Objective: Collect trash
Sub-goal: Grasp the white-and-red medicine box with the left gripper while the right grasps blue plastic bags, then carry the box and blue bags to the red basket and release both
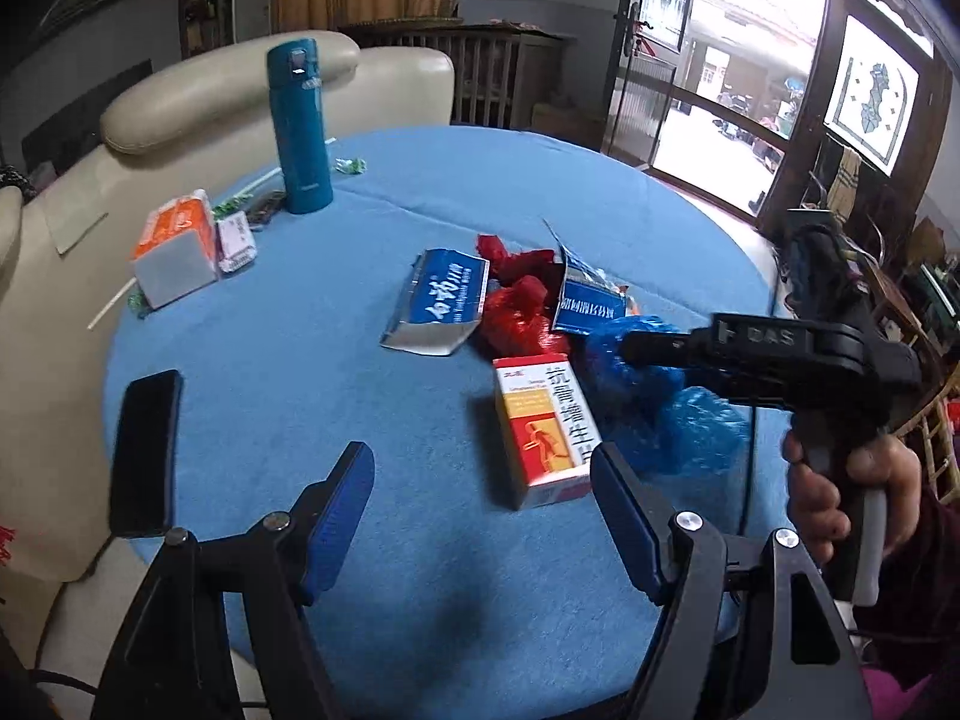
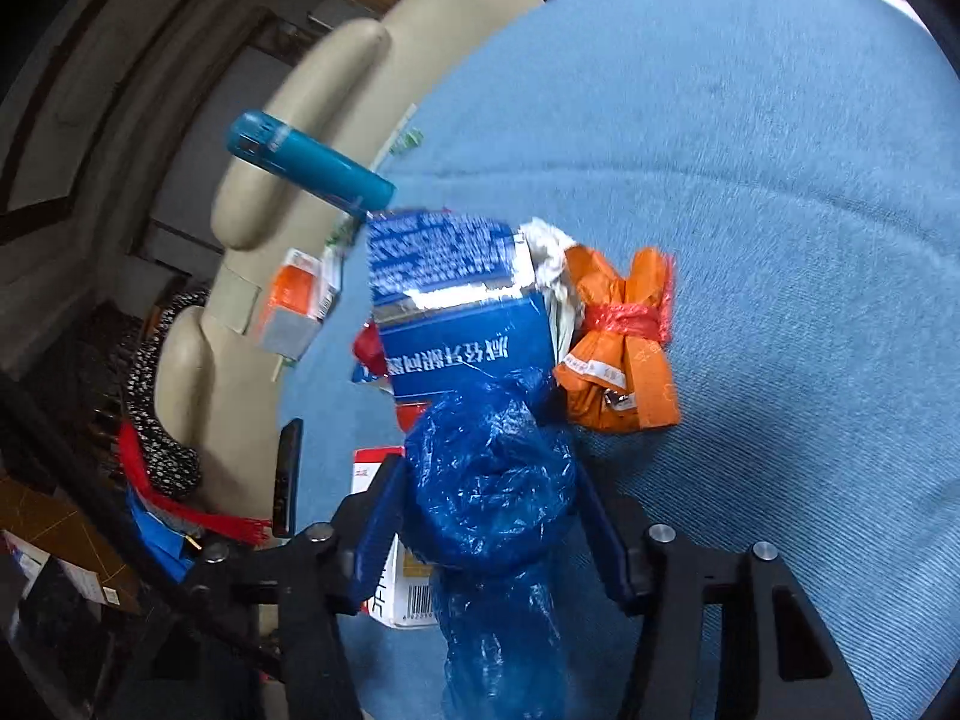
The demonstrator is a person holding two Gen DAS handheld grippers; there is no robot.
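Observation:
A crumpled blue plastic bag [image 2: 489,492] fills the space between my right gripper's [image 2: 486,504] fingers, which are closed against it; it also shows in the left wrist view [image 1: 660,402] under the right gripper [image 1: 636,345]. Behind it lie a blue foil wrapper [image 2: 462,330], an orange tied bundle [image 2: 624,348] and a red bag [image 1: 522,300]. A red and white medicine box [image 1: 549,426] lies just ahead of my left gripper [image 1: 480,492], which is open and empty above the blue tablecloth [image 1: 360,396]. A second blue wrapper [image 1: 441,303] lies mid-table.
A teal flask [image 1: 300,126] stands at the far left. An orange and white carton [image 1: 177,246], a small pink packet [image 1: 235,240] and green candy wrappers lie near it. A black phone [image 1: 146,450] lies at the left edge. Cream chairs [image 1: 198,108] stand behind the table.

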